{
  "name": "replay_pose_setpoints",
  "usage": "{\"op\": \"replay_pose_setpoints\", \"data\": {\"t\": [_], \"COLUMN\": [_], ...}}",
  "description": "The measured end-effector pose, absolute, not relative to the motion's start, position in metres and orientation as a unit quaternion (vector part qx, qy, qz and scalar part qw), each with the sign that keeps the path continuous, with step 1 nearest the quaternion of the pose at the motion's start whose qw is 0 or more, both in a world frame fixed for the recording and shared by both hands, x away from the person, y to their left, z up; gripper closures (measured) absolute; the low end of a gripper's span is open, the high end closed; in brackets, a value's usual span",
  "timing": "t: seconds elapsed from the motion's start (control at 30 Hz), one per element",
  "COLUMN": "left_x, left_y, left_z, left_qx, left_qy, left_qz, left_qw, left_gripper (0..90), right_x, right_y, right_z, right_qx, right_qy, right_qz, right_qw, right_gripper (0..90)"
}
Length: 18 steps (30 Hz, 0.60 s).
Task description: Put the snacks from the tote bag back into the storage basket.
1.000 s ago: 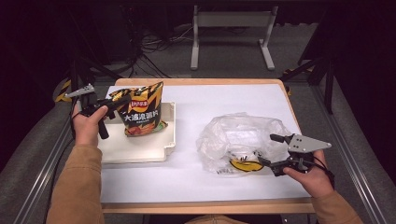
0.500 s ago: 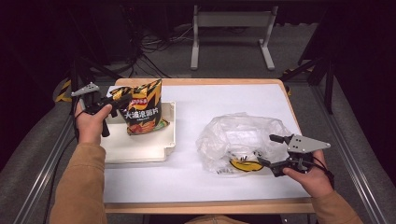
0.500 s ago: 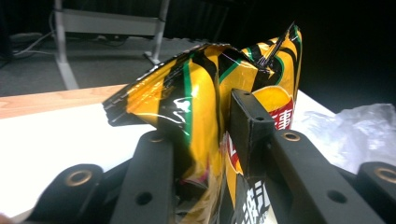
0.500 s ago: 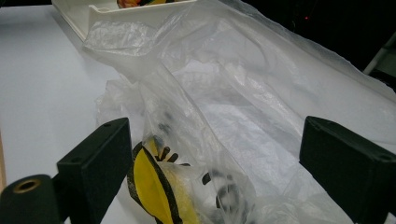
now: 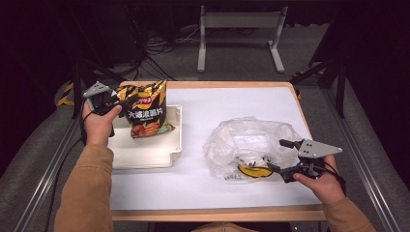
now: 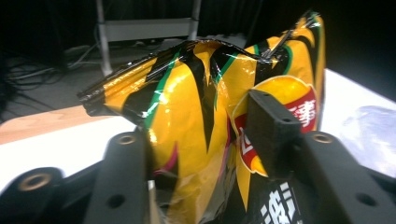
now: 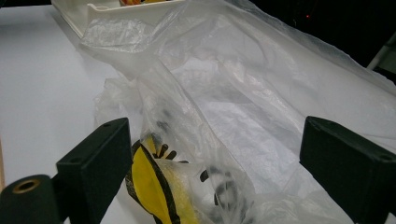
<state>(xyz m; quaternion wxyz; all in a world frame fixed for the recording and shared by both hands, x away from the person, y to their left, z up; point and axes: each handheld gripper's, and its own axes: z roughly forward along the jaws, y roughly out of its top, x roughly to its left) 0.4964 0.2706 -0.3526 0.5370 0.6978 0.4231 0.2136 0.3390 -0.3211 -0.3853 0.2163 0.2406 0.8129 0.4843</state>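
The left gripper (image 5: 117, 100), its jaws just opening, straddles the top edge of the glossy yellow-and-black chip bag (image 5: 146, 108), which stands in the shallow white plastic tray (image 5: 145, 152). Right of it, the right gripper (image 5: 278, 155) gapes wide around the crumpled clear plastic bag (image 5: 246, 145) on the white tabletop (image 5: 212, 106); beyond lies dark floor.

Yellow-black chip bag (image 6: 196, 116) between black jaws, jaws just opening; white table (image 6: 60, 144) behind.
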Motion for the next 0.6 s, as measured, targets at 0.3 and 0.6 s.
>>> {"op": "replay_pose_setpoints", "data": {"t": [0.3,0.6], "left_x": [0.497,0.483], "left_y": [0.274,0.287], "left_z": [-0.351,-0.345], "left_qx": [0.67,0.649], "left_qy": [0.467,0.472], "left_qz": [0.231,0.242], "left_qw": [0.528,0.545], "left_gripper": [16.9,2.2], "right_x": [0.338,0.342], "right_y": [-0.322,-0.317], "right_z": [-0.385,-0.382], "right_qx": [0.238,0.231], "right_qy": [0.812,0.812], "right_qz": [0.487,0.492], "right_qw": [0.217,0.215], "right_gripper": [9.8,9.7]}}
